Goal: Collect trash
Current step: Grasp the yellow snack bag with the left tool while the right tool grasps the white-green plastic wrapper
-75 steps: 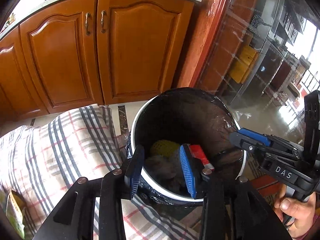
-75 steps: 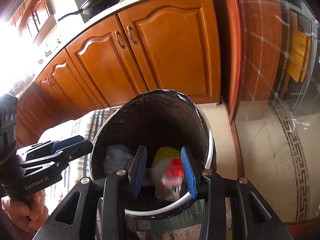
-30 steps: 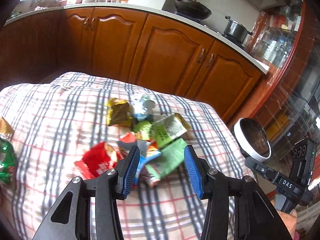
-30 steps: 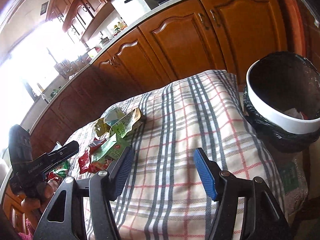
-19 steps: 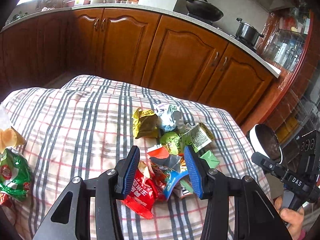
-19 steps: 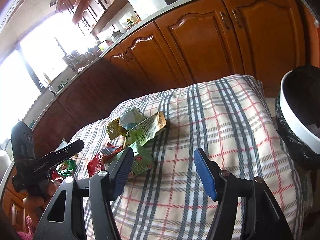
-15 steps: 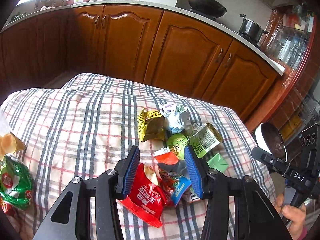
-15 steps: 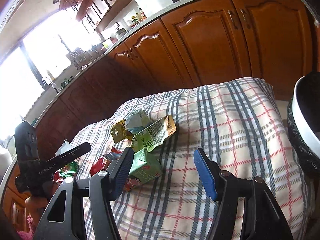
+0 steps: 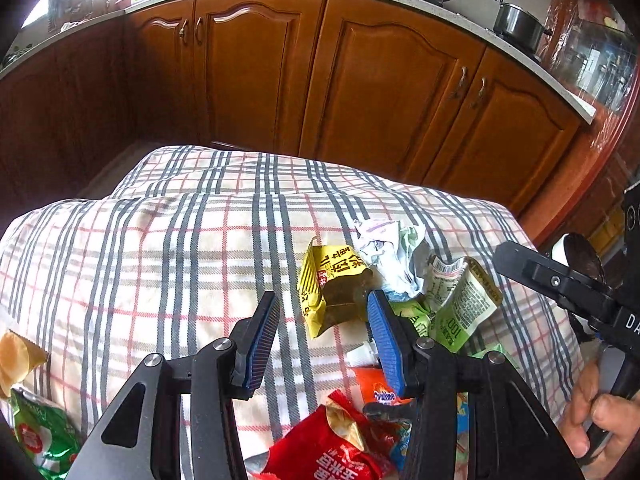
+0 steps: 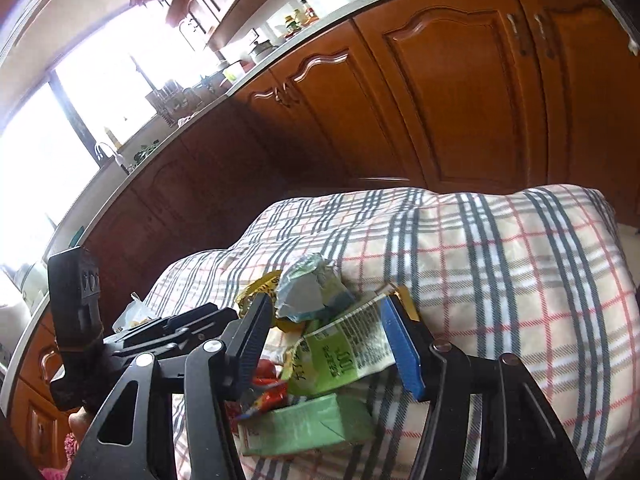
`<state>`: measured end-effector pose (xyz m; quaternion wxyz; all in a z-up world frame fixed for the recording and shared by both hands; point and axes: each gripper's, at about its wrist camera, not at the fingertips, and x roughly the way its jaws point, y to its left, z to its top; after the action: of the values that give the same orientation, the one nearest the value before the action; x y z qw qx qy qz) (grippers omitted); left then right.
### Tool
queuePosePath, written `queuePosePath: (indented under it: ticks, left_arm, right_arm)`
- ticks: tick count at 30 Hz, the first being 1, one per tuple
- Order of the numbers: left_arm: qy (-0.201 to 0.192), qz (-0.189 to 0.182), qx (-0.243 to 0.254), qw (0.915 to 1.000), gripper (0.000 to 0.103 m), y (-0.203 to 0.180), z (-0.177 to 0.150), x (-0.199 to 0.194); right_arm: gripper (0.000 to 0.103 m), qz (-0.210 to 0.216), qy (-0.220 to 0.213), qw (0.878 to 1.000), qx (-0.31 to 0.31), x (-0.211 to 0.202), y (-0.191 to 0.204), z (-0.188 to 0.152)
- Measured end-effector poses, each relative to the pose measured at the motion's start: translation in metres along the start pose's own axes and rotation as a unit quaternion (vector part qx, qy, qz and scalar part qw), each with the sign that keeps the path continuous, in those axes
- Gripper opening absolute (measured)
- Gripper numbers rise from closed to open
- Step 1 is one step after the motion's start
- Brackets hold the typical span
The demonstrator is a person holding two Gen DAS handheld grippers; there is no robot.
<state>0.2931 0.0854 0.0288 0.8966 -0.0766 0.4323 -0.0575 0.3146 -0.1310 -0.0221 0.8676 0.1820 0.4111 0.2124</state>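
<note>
A pile of wrappers lies on the checked cloth (image 9: 160, 240). My left gripper (image 9: 322, 340) is open, with a yellow wrapper (image 9: 332, 288) just ahead between its fingertips, untouched on the left side. Beside it lie a crumpled white wrapper (image 9: 392, 256), a green sachet (image 9: 460, 300) and a red bag (image 9: 332, 448). My right gripper (image 10: 326, 340) hangs over the same pile with its jaws closing. The green sachet (image 10: 344, 356) and the crumpled wrapper (image 10: 312, 292) sit between its fingers, and a gap shows at the left pad. A green carton (image 10: 304, 424) lies below them.
The black-lined bin's white rim (image 9: 560, 246) shows past the cloth's right end. More bags, one green (image 9: 40, 440), lie at the cloth's left edge. Wooden cabinets (image 9: 380, 100) stand close behind. Each gripper appears in the other's view, the right gripper (image 9: 560, 284) and the left gripper (image 10: 180, 328).
Both grippers swung from the bin to the pile and moved in closer. The yellow wrapper now lies between the left fingers. The right jaws have narrowed around the sachet.
</note>
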Motion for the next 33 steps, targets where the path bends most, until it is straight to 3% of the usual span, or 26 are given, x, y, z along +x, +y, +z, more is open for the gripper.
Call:
queuePosePath:
  ticks: [3,6,8,10,11,22,33]
  left_arm:
    - [0.014,0.002,0.004,0.9999,0.042,0.004,0.004,0.018]
    - [0.031,-0.001,0.006,0.9995,0.031,0.008,0.007,0.035]
    - [0.039,-0.005,0.005,0.9992,0.014,0.011,0.006,0.045]
    - [0.039,-0.007,0.003,0.9992,0.009,0.013,0.006,0.052]
    - [0.036,-0.007,0.003,0.9993,0.007,0.014,0.005,0.053]
    - [-0.017,-0.023,-0.008,0.9996,0.003,0.019,0.008,0.021]
    - [-0.053,-0.072,0.031,0.9955,0.003,-0.025,-0.007,-0.028]
  right_arm:
    - [0.047,0.003,0.023,1.000,-0.008,0.024,0.006,0.011]
    - [0.045,0.003,0.046,0.999,-0.004,0.047,0.005,0.017]
    - [0.044,0.005,0.063,0.998,-0.001,0.061,0.003,0.019]
    - [0.026,0.003,0.080,0.997,-0.001,0.074,0.001,0.017]
    - [0.003,0.002,0.086,0.996,-0.002,0.078,0.000,0.015]
    - [0.001,0.017,0.031,0.999,0.001,0.030,-0.007,0.013]
    - [0.001,0.003,-0.028,1.000,0.007,-0.049,-0.018,0.005]
